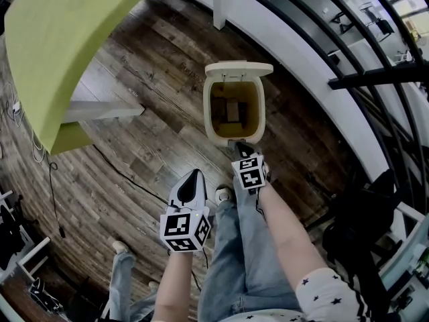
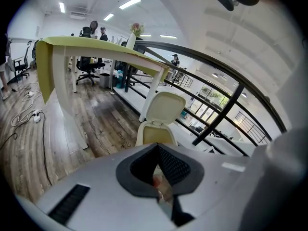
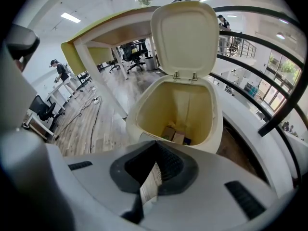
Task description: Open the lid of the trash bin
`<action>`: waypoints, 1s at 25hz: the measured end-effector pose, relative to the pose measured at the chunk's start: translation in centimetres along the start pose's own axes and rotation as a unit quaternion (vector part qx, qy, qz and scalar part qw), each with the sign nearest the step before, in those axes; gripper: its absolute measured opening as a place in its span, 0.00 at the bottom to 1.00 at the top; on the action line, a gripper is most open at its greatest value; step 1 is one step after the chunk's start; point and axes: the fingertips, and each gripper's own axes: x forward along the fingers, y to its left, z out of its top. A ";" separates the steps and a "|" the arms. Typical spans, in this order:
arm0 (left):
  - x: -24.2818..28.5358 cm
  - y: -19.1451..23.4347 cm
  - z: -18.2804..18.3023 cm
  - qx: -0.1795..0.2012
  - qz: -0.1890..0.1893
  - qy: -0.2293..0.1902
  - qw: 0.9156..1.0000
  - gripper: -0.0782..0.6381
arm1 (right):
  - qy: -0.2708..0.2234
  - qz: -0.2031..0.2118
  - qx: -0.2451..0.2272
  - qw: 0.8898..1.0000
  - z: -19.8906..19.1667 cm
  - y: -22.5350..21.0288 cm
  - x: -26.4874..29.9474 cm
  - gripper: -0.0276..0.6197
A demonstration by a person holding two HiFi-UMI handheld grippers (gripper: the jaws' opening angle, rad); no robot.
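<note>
- The trash bin (image 1: 234, 134) is seen standing on the wooden floor (image 1: 154, 133), just beside a white kerb (image 1: 301, 52) that carries a black railing (image 1: 375, 79).
- Its lid (image 3: 185, 35) is raised upright on the hinge at the far side, so the bin is left open.
- A few small boxes (image 3: 174, 134) are seen at the bottom of the bin.
- The right gripper (image 3: 155, 146) is held at the bin's near rim, with its jaws closed tip to tip; nothing is clearly clamped between them.
- The left gripper (image 2: 157, 148) is held farther back from the bin, pointed toward it, and its jaws are likewise pressed together.
- A green table (image 1: 60, 39) is seen to the left of the bin, well apart from it.
</note>
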 end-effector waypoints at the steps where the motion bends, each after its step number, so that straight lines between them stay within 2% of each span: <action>1: -0.1 -0.1 0.0 0.001 0.000 0.000 1.000 0.12 | -0.002 -0.002 -0.004 1.000 0.1 -0.1 0.0 0.03; 9: -1.3 -1.3 -0.6 0.008 -0.005 -0.001 1.000 0.12 | 0.016 -0.005 -0.005 1.000 0.4 -0.4 -0.8 0.03; 21: -3.0 -2.9 -0.5 0.023 -0.014 -0.007 1.000 0.12 | -0.028 -0.009 -0.010 0.999 1.4 0.3 -5.6 0.03; 25: -4.4 -3.8 -0.5 0.028 -0.016 -0.006 0.999 0.12 | -0.057 -0.006 0.000 0.998 2.4 1.2 -8.3 0.03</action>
